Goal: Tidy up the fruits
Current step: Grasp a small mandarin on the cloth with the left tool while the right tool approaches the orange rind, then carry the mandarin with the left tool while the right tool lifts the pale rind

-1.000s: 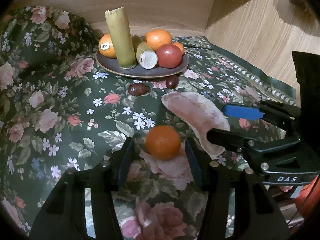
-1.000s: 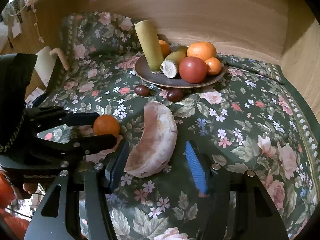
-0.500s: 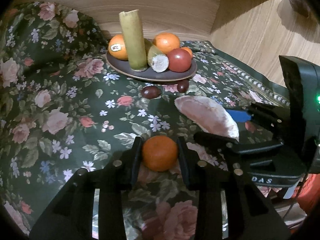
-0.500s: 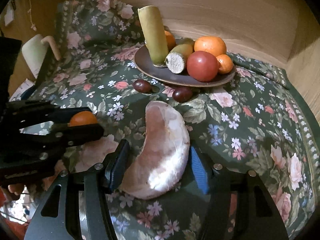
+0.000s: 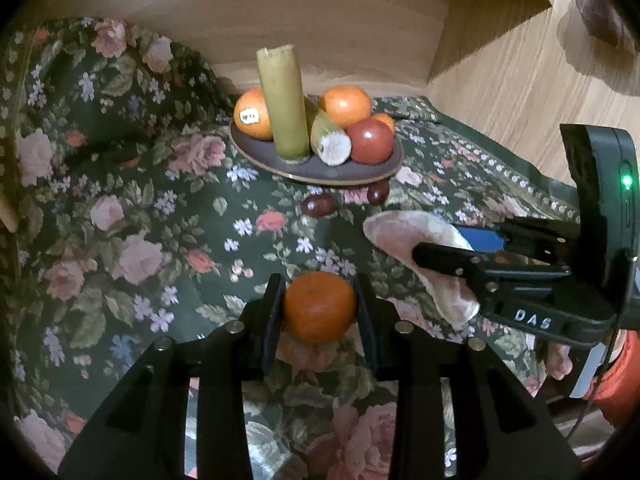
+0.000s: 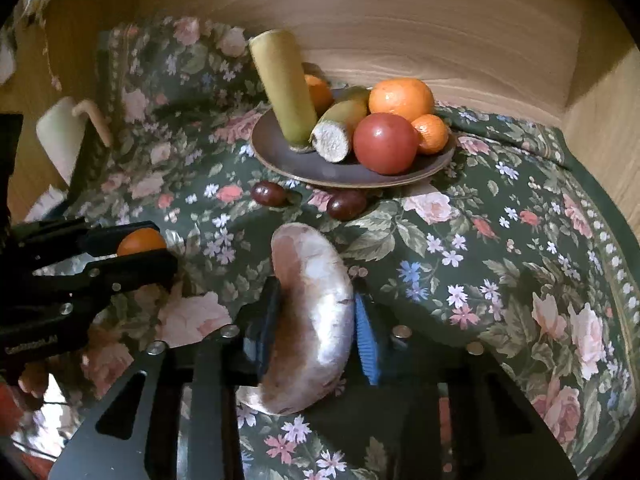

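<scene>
Both grippers closed since: L gripper (image 5: pixel 320 312) on round tangerine (image 5: pixel 320 306); R gripper (image 6: pixel 316 320) on curved wedge (image 6: pixel 310 316).

A matt floral cloth (image 6: pixel 460 240) lies under both matt black plastic frames: left hand-held gripper (image 5: pixel 320 308), right hand-held gripper (image 6: pixel 316 312). Ahead of them, a glossy red fruit (image 6: pixel 385 143) sits on a smooth dull plate (image 6: pixel 360 178) before pale wood-grain panels (image 6: pixel 440 36).

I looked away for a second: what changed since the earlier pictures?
Both tools closed. The left tool now grips the small orange; the right tool grips the pale curved fruit piece. The plate with its fruit and the two dark fruits stayed put.
</scene>
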Available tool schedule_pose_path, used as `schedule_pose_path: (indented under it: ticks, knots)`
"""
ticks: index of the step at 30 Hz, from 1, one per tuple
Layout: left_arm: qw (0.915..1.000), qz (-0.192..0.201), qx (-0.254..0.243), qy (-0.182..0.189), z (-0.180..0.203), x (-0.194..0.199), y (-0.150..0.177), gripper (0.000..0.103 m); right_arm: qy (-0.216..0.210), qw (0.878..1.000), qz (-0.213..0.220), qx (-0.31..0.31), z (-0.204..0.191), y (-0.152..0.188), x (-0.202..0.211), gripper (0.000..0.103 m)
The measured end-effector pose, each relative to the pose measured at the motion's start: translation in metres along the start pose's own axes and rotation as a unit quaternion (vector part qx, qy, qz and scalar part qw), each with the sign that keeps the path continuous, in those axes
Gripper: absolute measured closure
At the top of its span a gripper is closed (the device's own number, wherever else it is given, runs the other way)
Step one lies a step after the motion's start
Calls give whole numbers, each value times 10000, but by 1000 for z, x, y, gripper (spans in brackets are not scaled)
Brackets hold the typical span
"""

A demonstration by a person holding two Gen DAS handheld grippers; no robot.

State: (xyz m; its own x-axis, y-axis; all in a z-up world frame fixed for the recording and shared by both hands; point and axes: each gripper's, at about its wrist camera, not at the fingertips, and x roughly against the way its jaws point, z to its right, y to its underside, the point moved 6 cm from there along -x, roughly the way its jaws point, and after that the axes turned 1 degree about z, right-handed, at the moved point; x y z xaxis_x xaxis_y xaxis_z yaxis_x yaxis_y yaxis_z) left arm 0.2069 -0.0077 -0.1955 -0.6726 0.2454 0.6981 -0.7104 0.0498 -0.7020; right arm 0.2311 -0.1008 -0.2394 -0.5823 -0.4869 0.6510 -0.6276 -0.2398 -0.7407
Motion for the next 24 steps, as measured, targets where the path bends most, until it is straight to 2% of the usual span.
schedule_pose_path:
  ticks: [14, 24]
  knots:
    - [9995, 204, 66, -231, -13, 0, -27, 68, 81, 9991, 386, 168, 7, -19, 19, 81]
    - [9986, 315, 53, -414, -28, -11, -61, 68, 129, 9972, 734, 98, 24, -56, 29, 81]
